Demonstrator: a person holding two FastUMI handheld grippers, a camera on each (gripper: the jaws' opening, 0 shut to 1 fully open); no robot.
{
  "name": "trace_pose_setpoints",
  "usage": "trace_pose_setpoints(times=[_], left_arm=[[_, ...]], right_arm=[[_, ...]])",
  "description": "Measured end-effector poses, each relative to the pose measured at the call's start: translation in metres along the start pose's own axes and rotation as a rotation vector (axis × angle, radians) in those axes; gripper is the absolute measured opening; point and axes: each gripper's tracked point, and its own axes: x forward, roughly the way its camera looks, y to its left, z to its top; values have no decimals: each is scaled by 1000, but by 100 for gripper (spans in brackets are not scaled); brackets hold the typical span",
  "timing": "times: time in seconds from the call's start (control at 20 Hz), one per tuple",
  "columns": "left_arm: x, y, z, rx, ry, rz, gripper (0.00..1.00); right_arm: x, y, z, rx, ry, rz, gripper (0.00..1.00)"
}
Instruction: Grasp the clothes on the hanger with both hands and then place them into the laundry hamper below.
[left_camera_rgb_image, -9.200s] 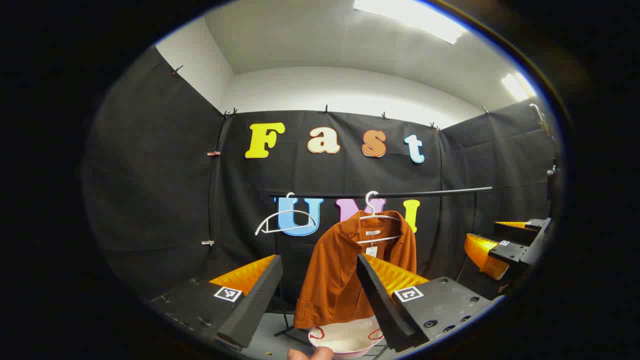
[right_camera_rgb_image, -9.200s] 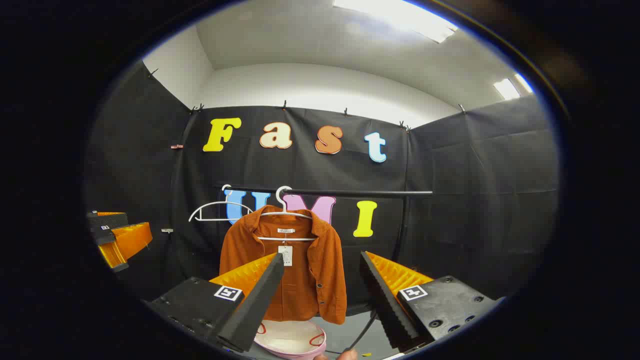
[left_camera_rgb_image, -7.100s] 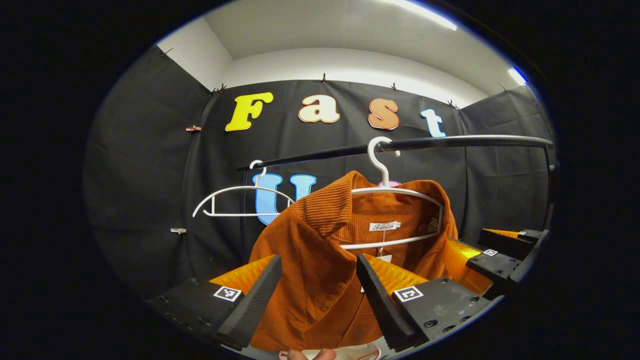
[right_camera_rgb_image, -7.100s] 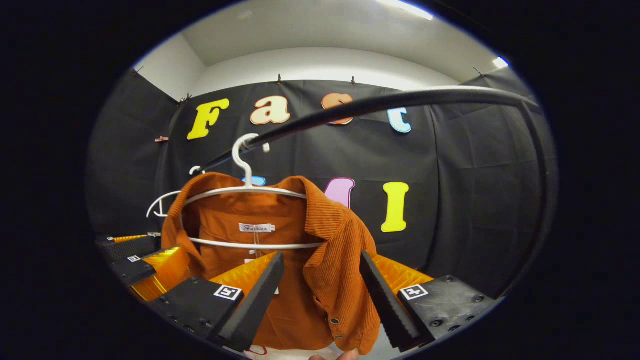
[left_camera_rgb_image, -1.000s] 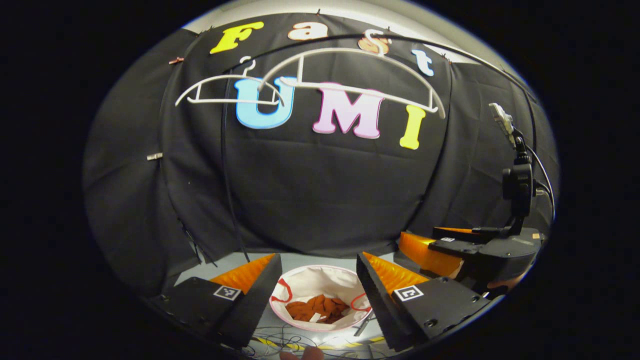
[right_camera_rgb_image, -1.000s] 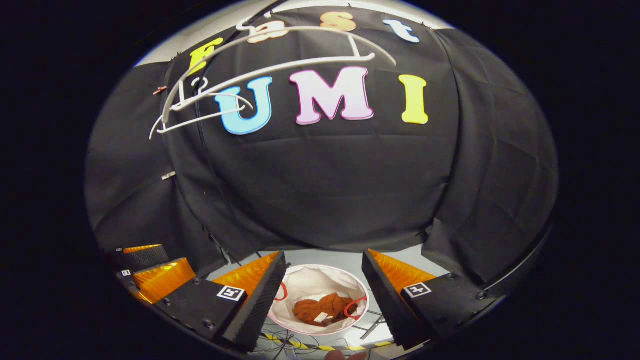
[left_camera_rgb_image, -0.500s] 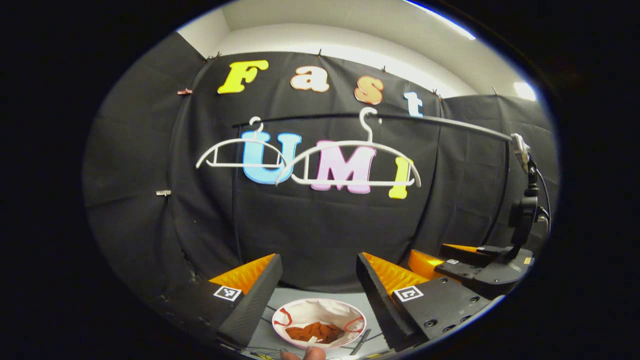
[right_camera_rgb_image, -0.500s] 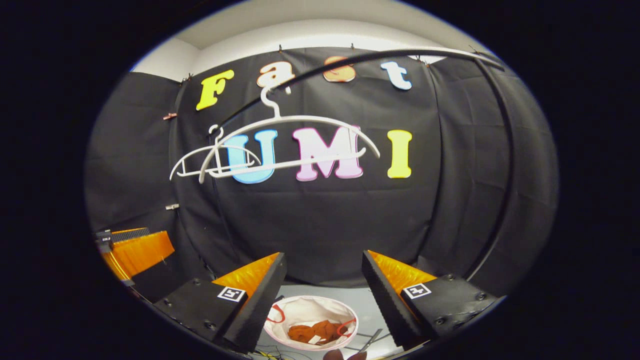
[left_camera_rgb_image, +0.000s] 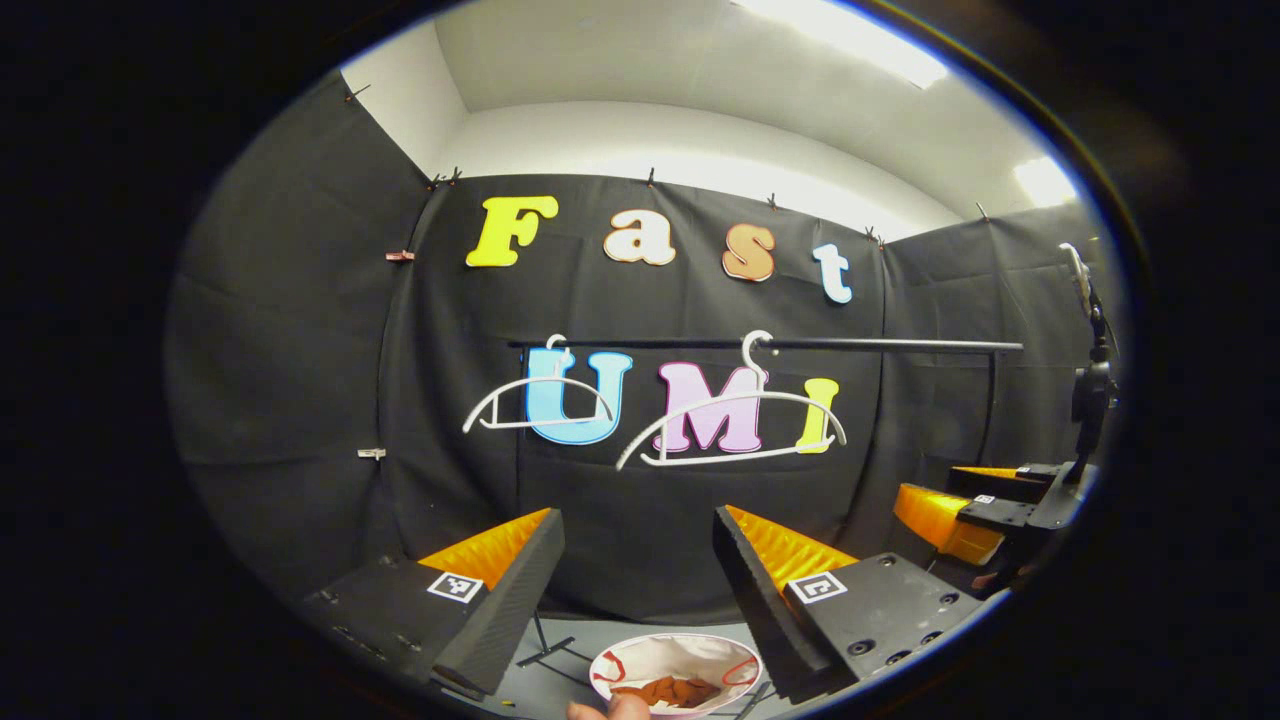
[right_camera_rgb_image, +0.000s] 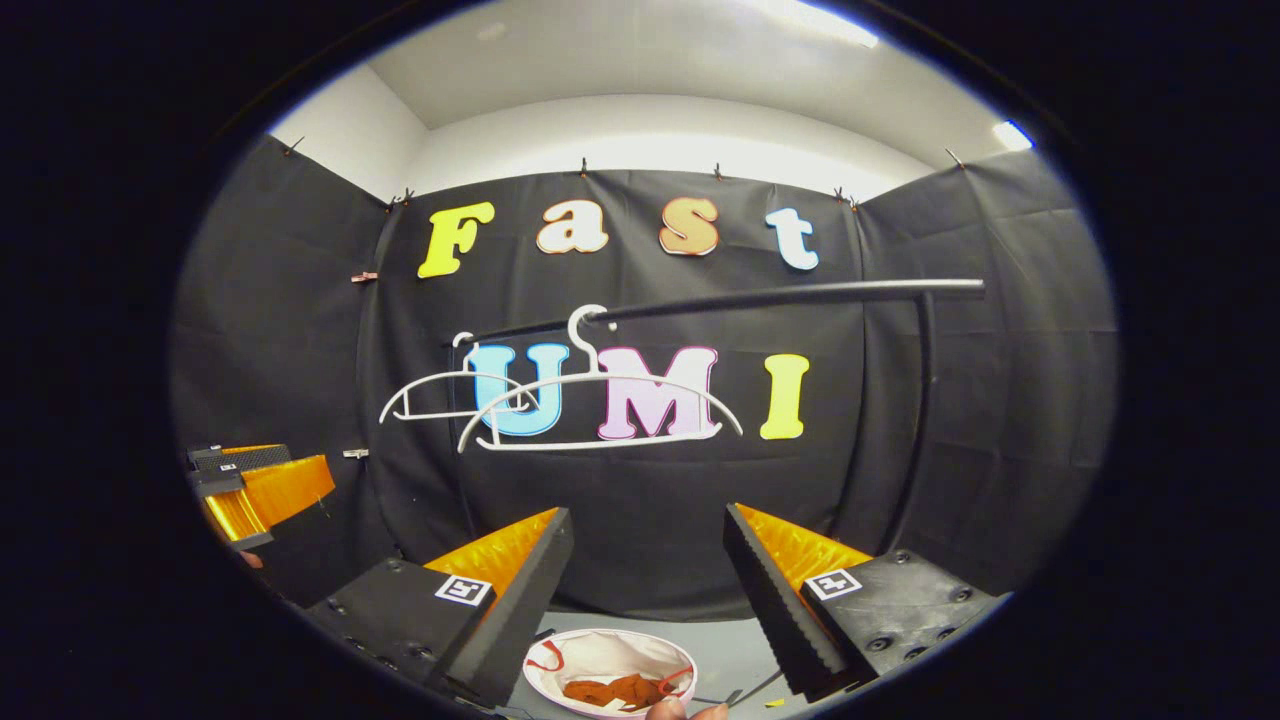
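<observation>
Black-cloth booth w/ grey floor (left_camera_rgb_image: 560, 680) and a black horizontal rail (left_camera_rgb_image: 880, 346) across the back. Two bare white plastic hangers hung on it: near one (right_camera_rgb_image: 600, 410) tilted, far one (right_camera_rgb_image: 440, 395) level.

Left gripper (left_camera_rgb_image: 638, 600) was released, jaws wide apart, nothing between them. Right gripper (right_camera_rgb_image: 648, 600) same: spread, empty; it also showed at the right edge of the left gripper view. Both sat high, well above the round white fabric laundry hamper w/ red handles (right_camera_rgb_image: 560, 660).

Risks from here, as judgement:
- Task looked basically done, so the main risk was incidental: either gripper clipping the tilted hanger or rail on the way out could knock a hanger off.
- Cables lay on the floor near the hamper; a foot or gripper snagging them could tip the soft-sided hamper and spill it.
- Couldn't tell if any sleeve draped over the rim; if so, it might slide out.

Containers:
- Hamper held the rust-orange corduroy garment (right_camera_rgb_image: 615, 690), crumpled at the bottom, apparently fully inside. Same seen in the left gripper view. Nothing else visible in it.
</observation>
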Motion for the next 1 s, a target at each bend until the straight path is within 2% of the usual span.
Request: trace_pose_setpoints(times=[0.2,0.25,0.3,0.35,0.45,0.5,0.6,0.65,0.7,0.75,0.9,1.0], left_arm=[[-25,7,21,50,-43,-4,95],[-30,8,27,60,-54,0,92],[-31,7,30,60,-64,3,95],[-33,8,34,58,-72,6,92],[-37,14,33,66,-80,20,95],[-38,13,34,73,-78,27,92],[-38,10,34,81,-69,34,95],[-37,10,35,78,-59,32,92],[-35,12,34,76,-56,32,95],[-35,12,36,77,-57,30,92],[-33,12,38,78,-59,17,92],[-29,13,38,77,-56,9,95]], right_arm=[[-27,5,30,12,-53,-16,98],[-29,7,36,14,-62,-16,98],[-31,9,39,12,-64,-14,98],[-34,11,41,6,-65,-11,98],[-38,13,48,-3,-78,-9,98],[-40,13,48,-2,-80,-10,98],[-40,18,53,3,-96,-6,98],[-40,20,54,4,-97,-3,98],[-41,22,54,5,-98,0,98],[-42,26,55,3,-100,7,98],[-41,28,59,-5,-108,10,98],[-40,26,57,-19,-105,2,97]])
